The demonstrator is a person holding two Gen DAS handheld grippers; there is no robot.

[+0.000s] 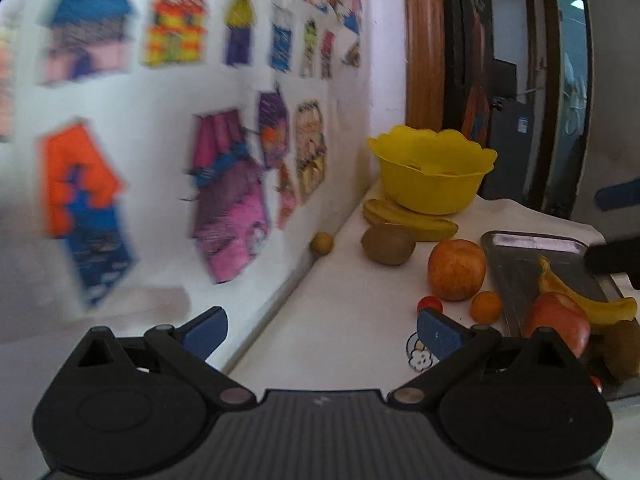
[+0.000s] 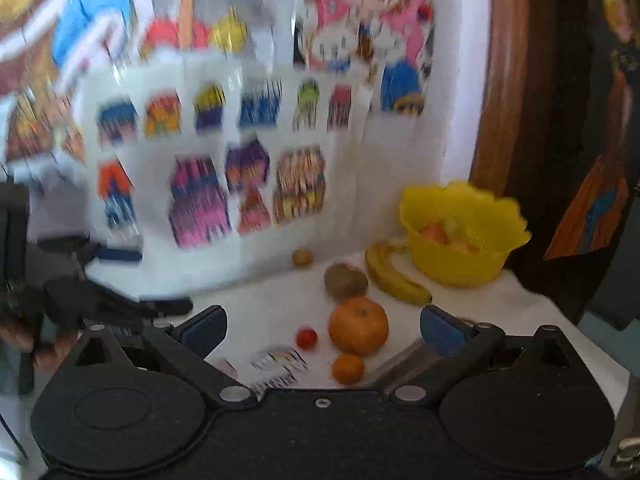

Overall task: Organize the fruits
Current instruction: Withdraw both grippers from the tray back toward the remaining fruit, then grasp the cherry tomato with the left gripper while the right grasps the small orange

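From the left wrist view, the left tongs point(image 1: 322, 330) are spread wide and empty, held level above the white counter point(image 1: 340, 320), aimed at the corner where the counter meets the picture-covered wall point(image 1: 160, 140). One yellow bowl point(image 1: 432, 170) stands upright at the far end. One banana point(image 1: 408, 218) lies touching the bowl's base, its long axis running left to right. One kiwi point(image 1: 388, 244) sits just in front of it, one apple point(image 1: 456, 269) near the kiwi, and one small orange point(image 1: 486, 307) and one red cherry tomato point(image 1: 430, 304) nearer the camera. One small brownish fruit point(image 1: 322, 243) rests against the wall. A metal tray point(image 1: 520, 252) at right holds a second banana point(image 1: 588, 300), lying diagonally, a second apple point(image 1: 558, 322) and a dark fruit, too blurred to name.

From the right wrist view, which is motion-blurred, the right tongs point(image 2: 324, 330) are likewise spread and empty, tilted down toward the same loose fruits. The bowl holds several fruits, too blurred to count. At left, a hand point(image 2: 28, 332) grips the left tongs' handle.
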